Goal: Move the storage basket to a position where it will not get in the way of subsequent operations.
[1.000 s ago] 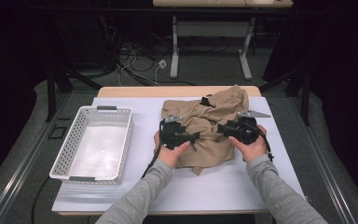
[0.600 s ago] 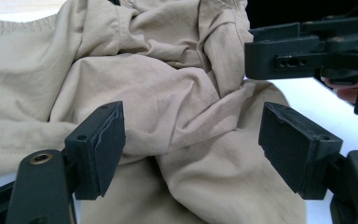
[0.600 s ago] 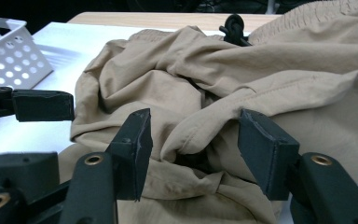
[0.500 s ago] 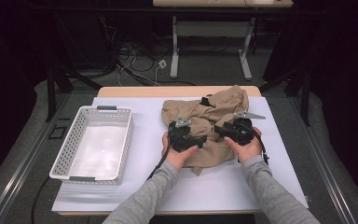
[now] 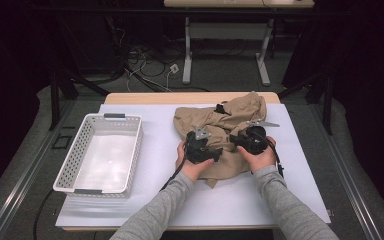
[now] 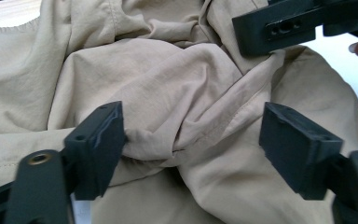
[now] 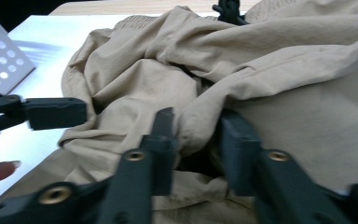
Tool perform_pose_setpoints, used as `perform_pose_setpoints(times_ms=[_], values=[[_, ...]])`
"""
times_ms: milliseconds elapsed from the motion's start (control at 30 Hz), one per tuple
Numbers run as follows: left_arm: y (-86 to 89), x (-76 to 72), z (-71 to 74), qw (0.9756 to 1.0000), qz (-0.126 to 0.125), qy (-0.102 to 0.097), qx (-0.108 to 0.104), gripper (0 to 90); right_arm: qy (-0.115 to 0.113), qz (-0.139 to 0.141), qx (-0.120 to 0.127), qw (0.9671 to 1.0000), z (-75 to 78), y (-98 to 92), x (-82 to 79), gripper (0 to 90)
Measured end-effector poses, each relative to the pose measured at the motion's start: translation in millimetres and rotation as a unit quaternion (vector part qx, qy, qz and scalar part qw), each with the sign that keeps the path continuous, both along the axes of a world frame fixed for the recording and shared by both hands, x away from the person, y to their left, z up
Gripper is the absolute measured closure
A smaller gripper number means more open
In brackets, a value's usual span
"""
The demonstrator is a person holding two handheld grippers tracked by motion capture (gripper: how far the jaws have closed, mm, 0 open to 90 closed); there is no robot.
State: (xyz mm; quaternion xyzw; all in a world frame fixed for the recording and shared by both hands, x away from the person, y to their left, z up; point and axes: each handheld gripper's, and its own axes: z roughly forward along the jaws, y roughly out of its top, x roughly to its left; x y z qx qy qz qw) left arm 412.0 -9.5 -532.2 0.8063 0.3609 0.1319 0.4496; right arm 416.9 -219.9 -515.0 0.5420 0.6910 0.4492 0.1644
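A crumpled khaki garment (image 5: 220, 117) lies on the white mat, right of centre. My left gripper (image 5: 219, 149) rests on its near left part. In the left gripper view its jaws (image 6: 196, 144) stand wide around a bunched fold (image 6: 177, 126); they have just been closing a little, and only the left pad touches cloth. My right gripper (image 5: 234, 139) faces it from the right. Its jaws (image 7: 198, 140) have just been closing and now pinch a fold of the garment (image 7: 200, 116). Each gripper's jaw shows in the other's view.
A white perforated basket (image 5: 75, 157) stands empty at the left of the mat (image 5: 150, 150); its corner (image 7: 0, 56) shows in the right gripper view. A black drawcord end (image 5: 221, 107) sits on the garment's far side. Table legs and cables lie beyond the far edge.
My left hand has slid a little to the right along the garment, closer to the right gripper. The right gripper has stayed in place over its fold.
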Motion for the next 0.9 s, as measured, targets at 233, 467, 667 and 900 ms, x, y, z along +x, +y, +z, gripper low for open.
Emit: perform_pose_setpoints(times_ms=[233,467,667,900], values=[[-11.6,-0.4,4.1,0.9988,-0.037,-0.005,0.031,45.0,-0.003,0.016,0.007,0.9998,2.3,0.2,-0.4,87.4],[-7.3,3.9,2.0,0.9977,-0.047,0.007,0.048,81.7,0.002,0.016,0.008,0.9998,5.4,-5.5,-0.8,88.5],[19.5,8.3,15.4,0.9997,-0.025,-0.003,0.009,87.5,-0.003,-0.005,0.020,0.9998,14.0,-28.2,-1.1,88.6],[63.2,12.2,27.8,0.9989,0.043,-0.015,-0.014,87.6,-0.001,-0.036,0.031,0.9989,17.1,-63.2,-1.1,88.6]])
